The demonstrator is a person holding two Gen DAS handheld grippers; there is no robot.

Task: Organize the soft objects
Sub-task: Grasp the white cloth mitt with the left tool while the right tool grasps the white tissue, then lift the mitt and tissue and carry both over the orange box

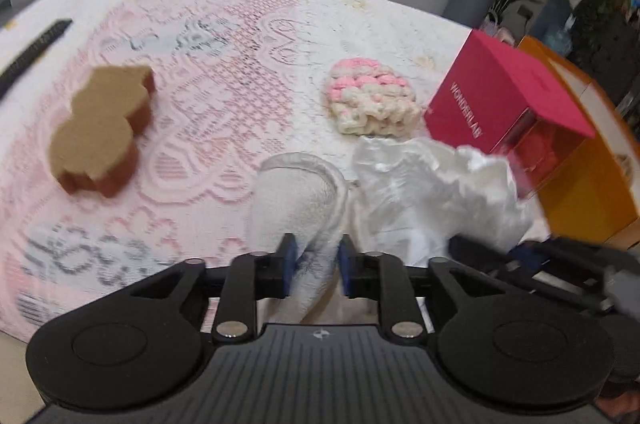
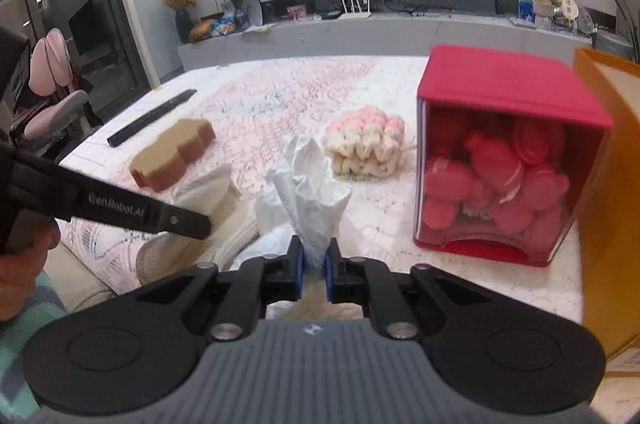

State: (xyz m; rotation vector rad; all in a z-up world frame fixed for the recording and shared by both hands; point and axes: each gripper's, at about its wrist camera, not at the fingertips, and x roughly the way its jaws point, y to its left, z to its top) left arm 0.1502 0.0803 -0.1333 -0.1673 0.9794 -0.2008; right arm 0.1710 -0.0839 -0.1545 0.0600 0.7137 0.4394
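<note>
My left gripper [image 1: 318, 258] points down at the table with a fluffy white sock [image 1: 304, 199] filling the gap between its blue pads, which touch it on both sides. In the right wrist view the same gripper [image 2: 202, 222] comes in from the left over the sock [image 2: 208, 191]. My right gripper [image 2: 314, 258] is shut on the bottom of a crumpled white tissue [image 2: 312, 183], which stands up from the jaws; that tissue [image 1: 432, 191] lies just right of the sock. A brown flower-shaped sponge [image 1: 100, 127] and a pink-and-cream knitted piece [image 1: 370, 95] lie farther back.
A red box [image 2: 500, 151] with a clear front, full of pink puffs, stands at the right beside an orange box [image 2: 612, 183]. A black bar [image 2: 152, 123] lies at the far left on the lace tablecloth [image 2: 260, 91]. A hand [image 2: 24, 256] holds the left gripper.
</note>
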